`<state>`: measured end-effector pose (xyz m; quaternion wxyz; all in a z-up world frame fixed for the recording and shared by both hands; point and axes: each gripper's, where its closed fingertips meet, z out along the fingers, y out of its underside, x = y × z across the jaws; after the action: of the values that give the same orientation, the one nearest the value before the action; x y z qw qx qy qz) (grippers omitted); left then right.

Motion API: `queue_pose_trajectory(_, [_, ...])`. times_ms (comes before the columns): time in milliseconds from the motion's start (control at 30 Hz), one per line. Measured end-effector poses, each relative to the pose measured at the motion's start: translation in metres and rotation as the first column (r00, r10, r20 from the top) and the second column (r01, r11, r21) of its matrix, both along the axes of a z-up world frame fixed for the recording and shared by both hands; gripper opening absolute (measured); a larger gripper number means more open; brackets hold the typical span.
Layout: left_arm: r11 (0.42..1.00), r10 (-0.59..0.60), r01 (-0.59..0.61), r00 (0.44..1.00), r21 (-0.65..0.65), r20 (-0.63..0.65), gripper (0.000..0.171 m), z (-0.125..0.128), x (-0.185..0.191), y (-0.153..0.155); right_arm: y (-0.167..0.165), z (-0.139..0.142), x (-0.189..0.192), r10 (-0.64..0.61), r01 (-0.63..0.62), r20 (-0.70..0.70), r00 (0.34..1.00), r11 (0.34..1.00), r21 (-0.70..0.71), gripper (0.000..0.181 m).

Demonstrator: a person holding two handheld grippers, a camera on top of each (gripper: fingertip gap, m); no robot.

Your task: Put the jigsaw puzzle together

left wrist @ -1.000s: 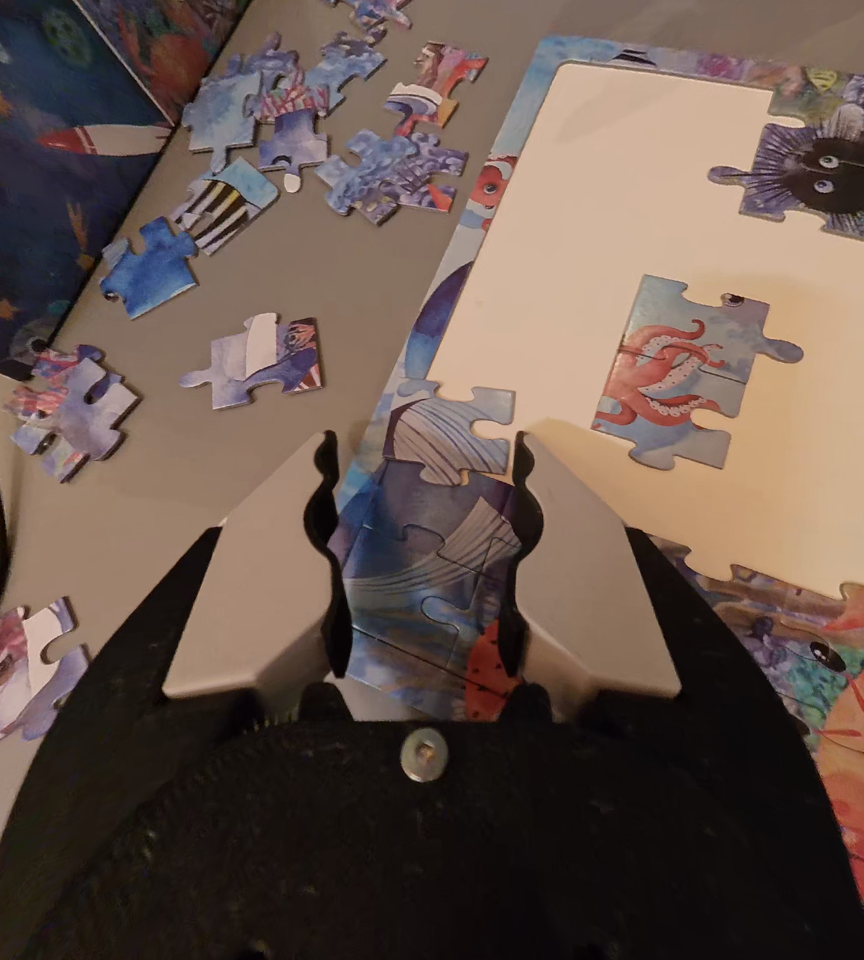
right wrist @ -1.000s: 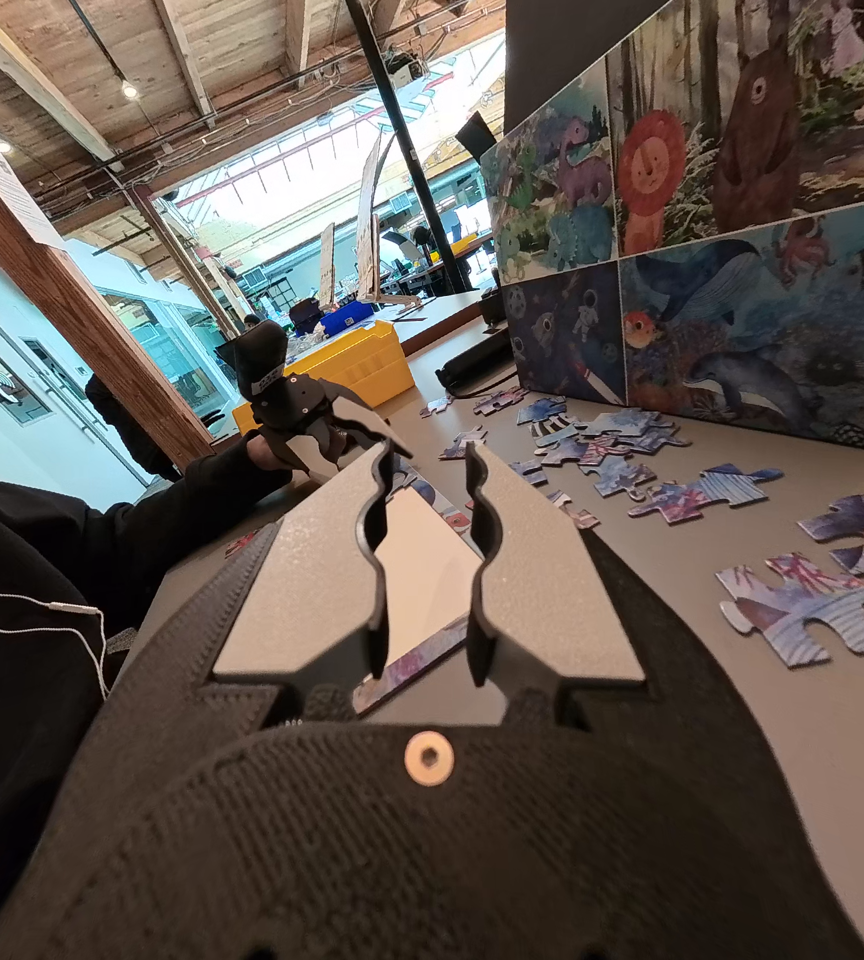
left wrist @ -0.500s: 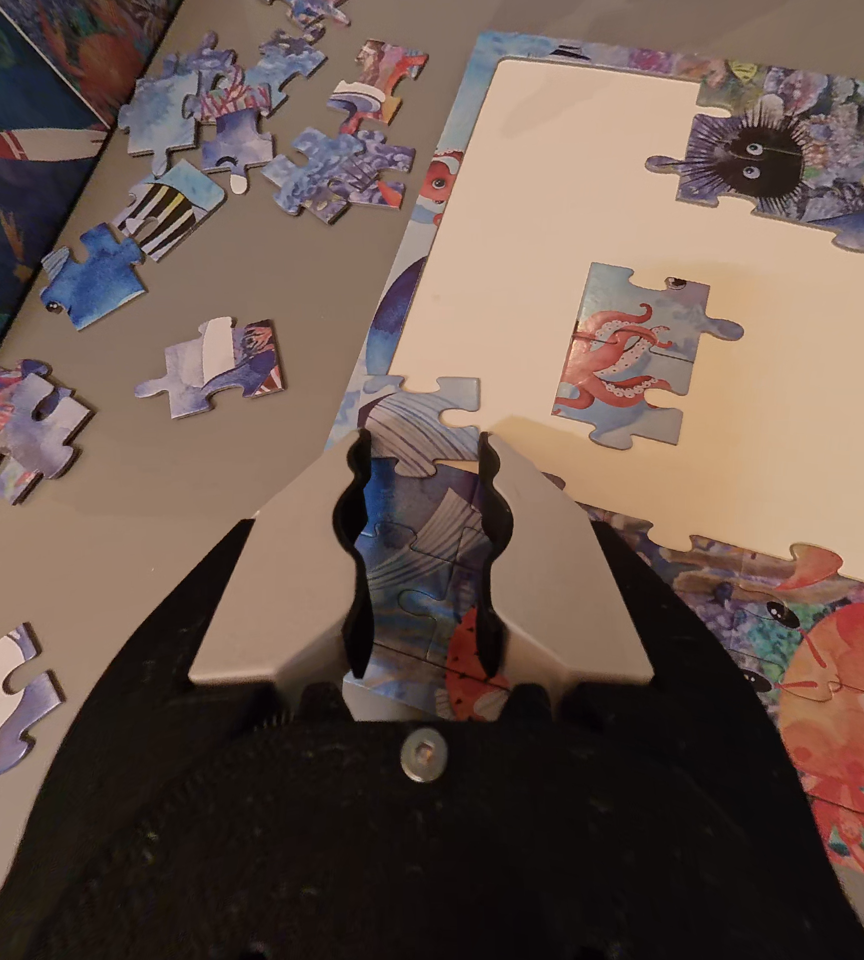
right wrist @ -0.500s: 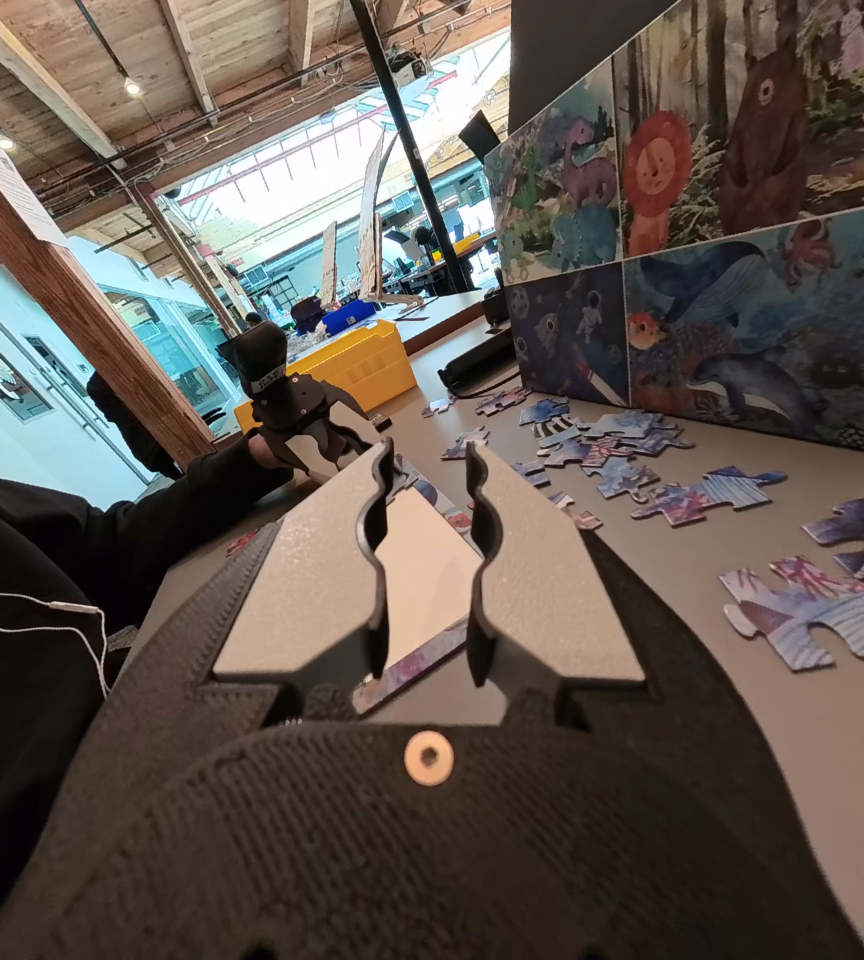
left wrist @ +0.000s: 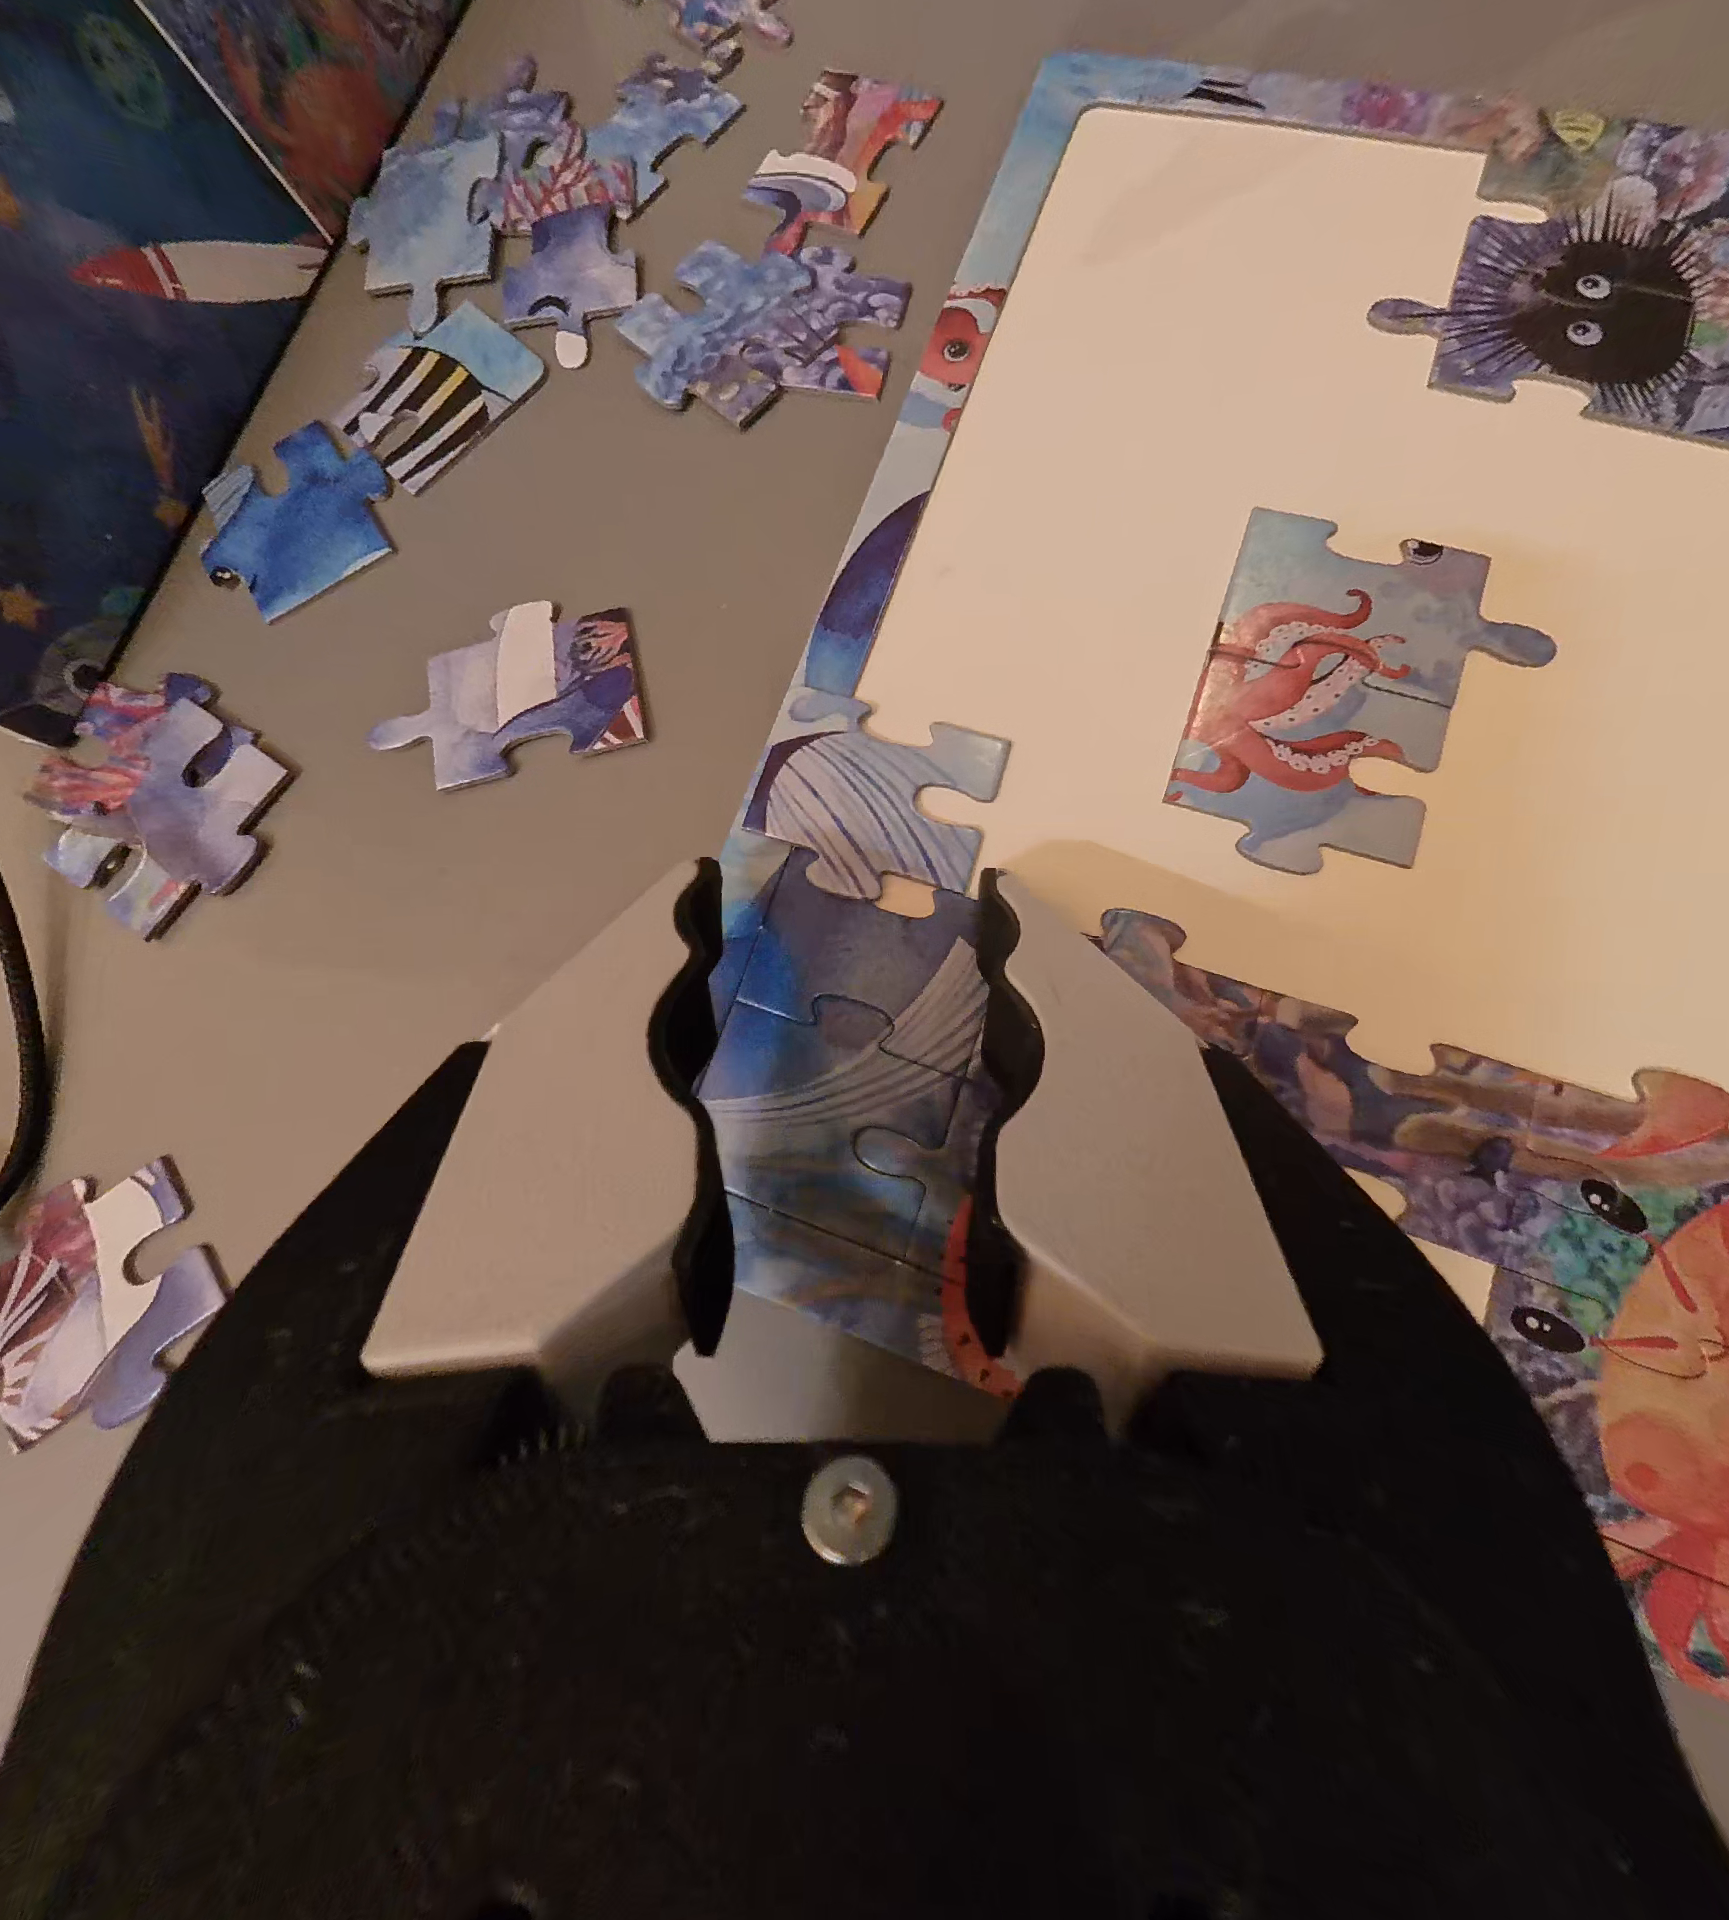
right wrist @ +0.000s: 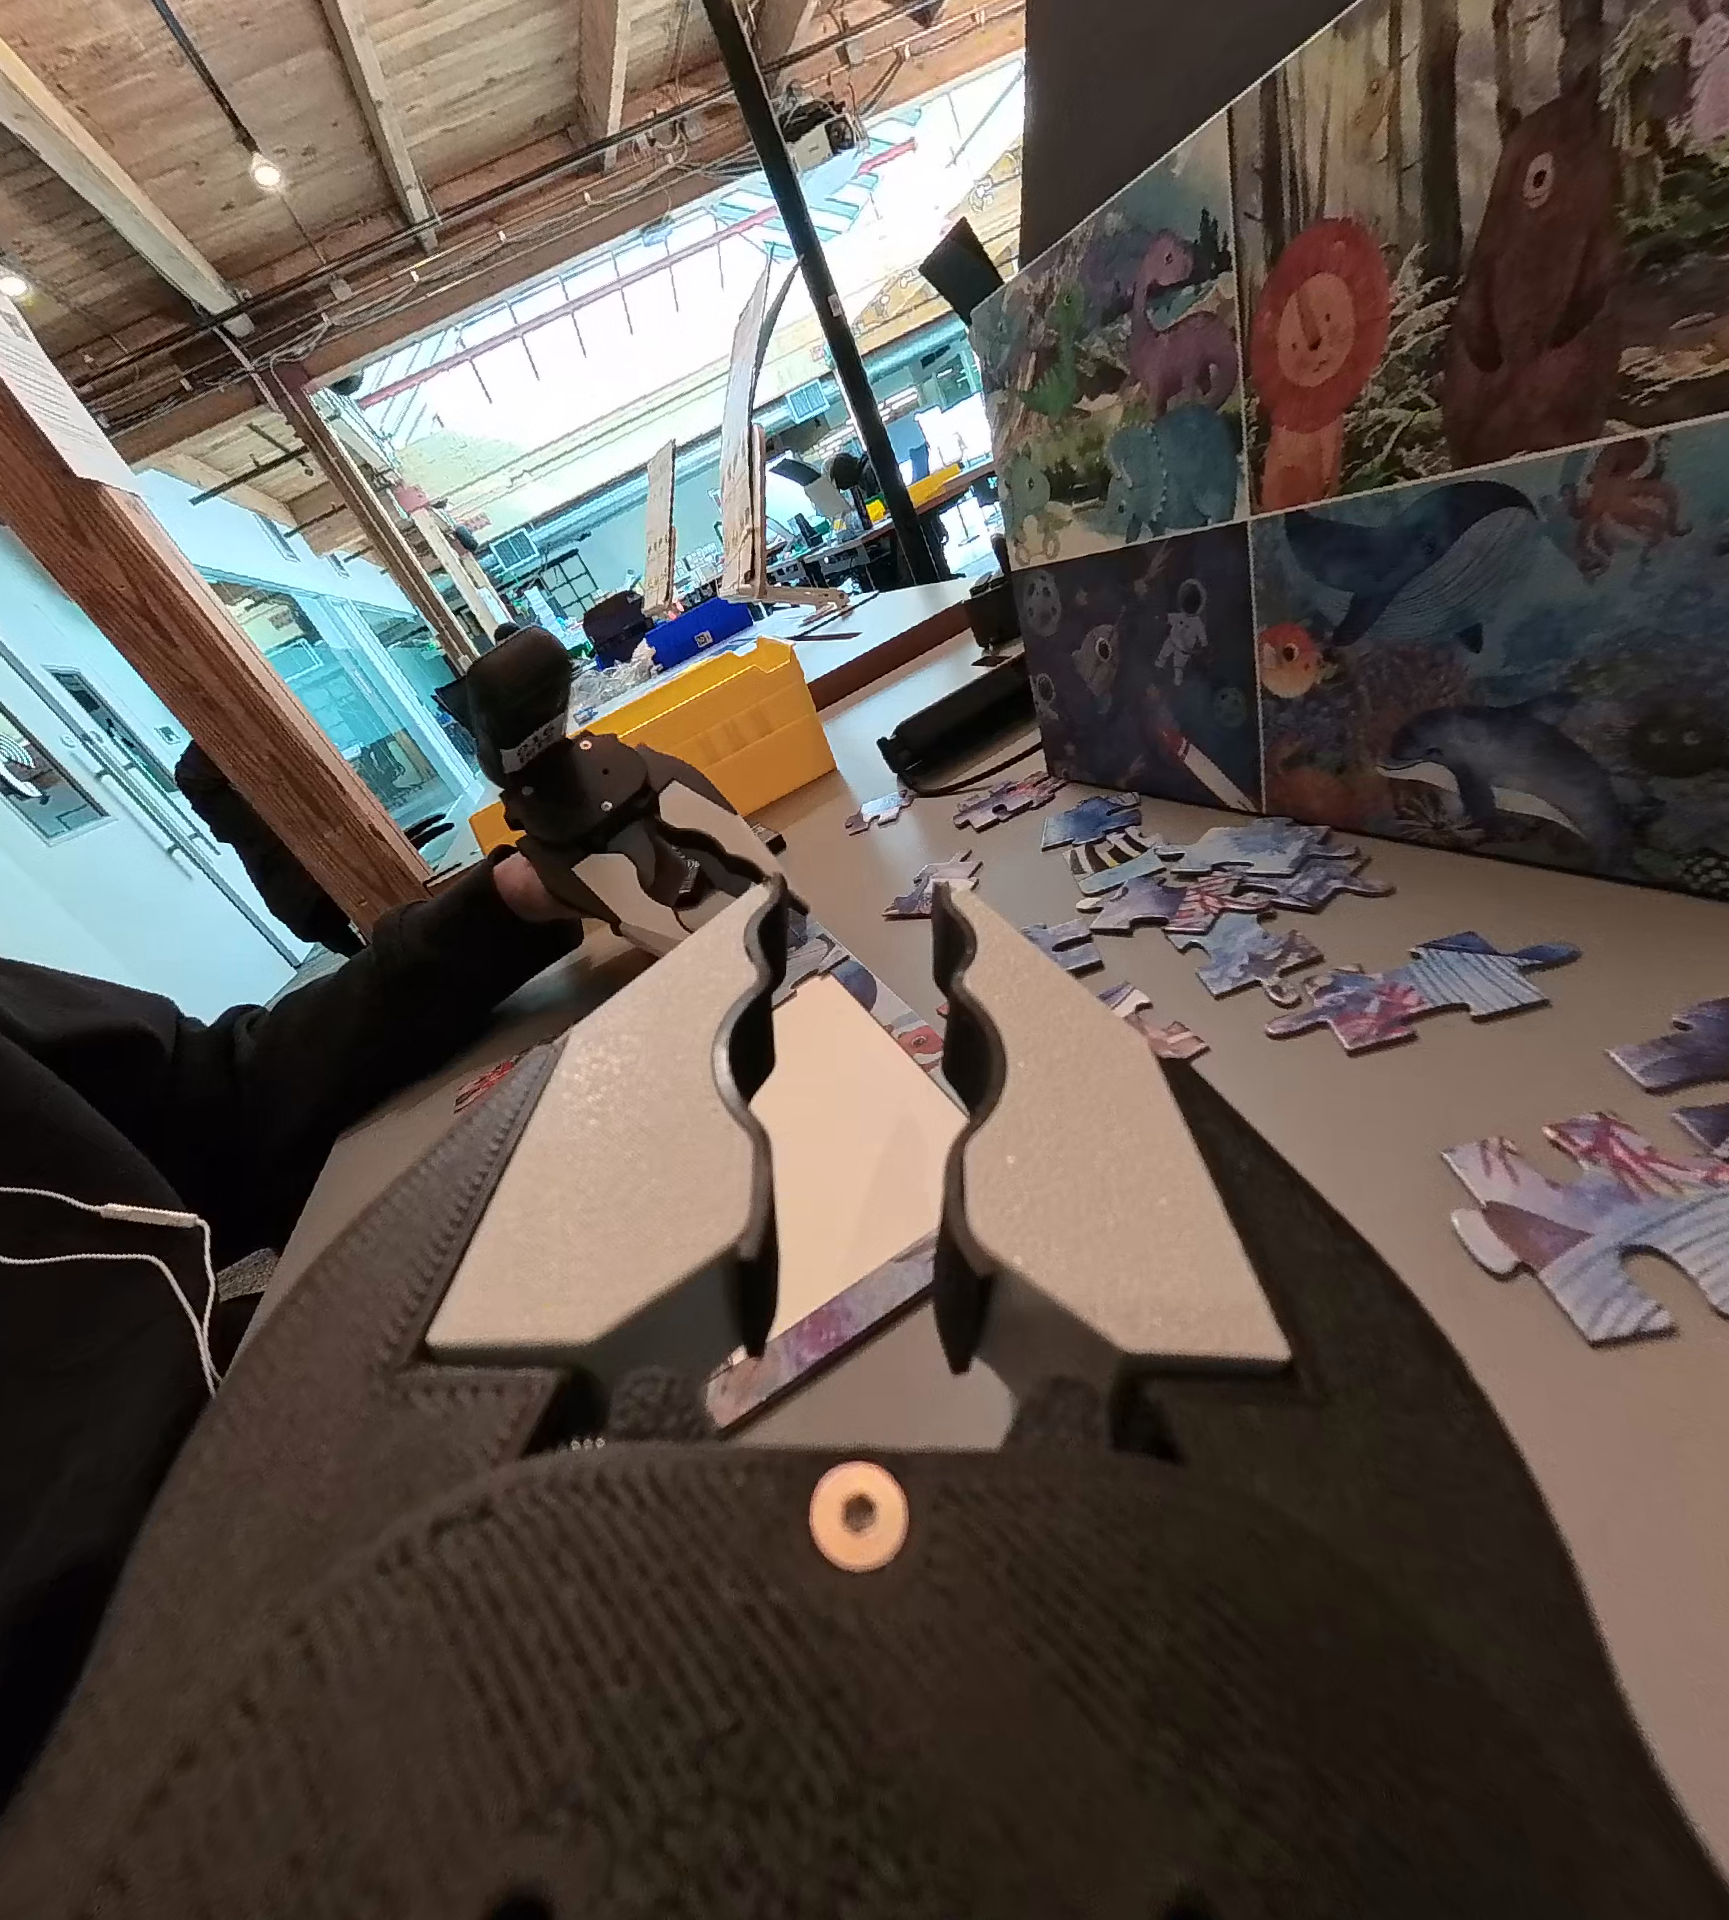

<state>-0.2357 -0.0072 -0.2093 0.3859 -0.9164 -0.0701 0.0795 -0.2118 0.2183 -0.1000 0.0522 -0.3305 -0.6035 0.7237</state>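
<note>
The puzzle board (left wrist: 1203,364) has a white bed and a printed frame. Fitted pieces lie in it: whale pieces (left wrist: 870,800) at the lower left, an octopus pair (left wrist: 1327,686) in the middle, a black sea urchin (left wrist: 1587,301) at the top right and an orange crab (left wrist: 1722,1382) at the lower right. My left gripper (left wrist: 847,894) is open and empty, low over the whale pieces. My right gripper (right wrist: 858,904) is open and empty above the board's near edge (right wrist: 818,1330). Several loose pieces (left wrist: 527,696) lie on the grey table.
The picture box (left wrist: 39,364) stands at the far left; it also shows in the right wrist view (right wrist: 1462,623) behind more loose pieces (right wrist: 1213,883). A black cable (left wrist: 18,1039) runs by the table edge. A yellow bin (right wrist: 714,727) and a person's black sleeve (right wrist: 216,1039) are at the left. About 25 cm separates my left fingertips from my right.
My left gripper's jaws have narrowed from a second ago and it has shifted slightly over the whale corner. The right gripper has barely moved.
</note>
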Motion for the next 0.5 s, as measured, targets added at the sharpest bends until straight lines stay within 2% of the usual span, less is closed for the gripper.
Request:
queue_pose_trajectory(133, [0.999, 0.036, -0.035, 0.999, 0.013, -0.021, 0.054, 0.003, -0.007, 0.0, 0.0, -0.001, 0.0, 0.0, 0.0, 0.001, 1.0, 1.0, 0.005, 0.026])
queue_pose_trajectory(200, [0.998, 0.058, -0.058, 0.998, 0.017, -0.028, 0.055, 0.004, -0.011, -0.002, -0.002, -0.004, 0.0, -0.007, 0.007, 0.001, 1.0, 0.999, 0.051, 0.028])
queue_pose_trajectory(267, [0.994, 0.104, -0.103, 0.994, 0.025, -0.045, 0.055, 0.008, -0.02, -0.006, -0.007, -0.015, -0.001, -0.04, 0.048, -0.04, 0.998, 0.975, 0.219, 0.033])
queue_pose_trajectory(300, [0.991, 0.132, -0.131, 0.99, 0.035, -0.051, 0.053, 0.01, -0.025, -0.009, -0.01, -0.019, -0.001, -0.056, 0.083, -0.092, 0.994, 0.942, 0.324, 0.035])
queue_pose_trajectory(333, [0.987, 0.153, -0.151, 0.987, 0.049, -0.05, 0.05, 0.013, -0.028, -0.011, -0.015, -0.019, -0.001, -0.068, 0.125, -0.151, 0.986, 0.906, 0.405, 0.038])
queue_pose_trajectory(400, [0.981, 0.179, -0.176, 0.983, 0.08, -0.03, 0.04, 0.018, -0.032, -0.014, -0.036, -0.013, 0.002, -0.054, 0.17, -0.246, 0.968, 0.863, 0.476, 0.046])
queue_pose_trajectory(500, [0.979, 0.186, -0.185, 0.983, 0.085, -0.007, 0.014, 0.019, -0.034, -0.017, -0.089, -0.009, 0.012, 0.056, 0.112, -0.294, 0.954, 0.843, 0.526, 0.062])
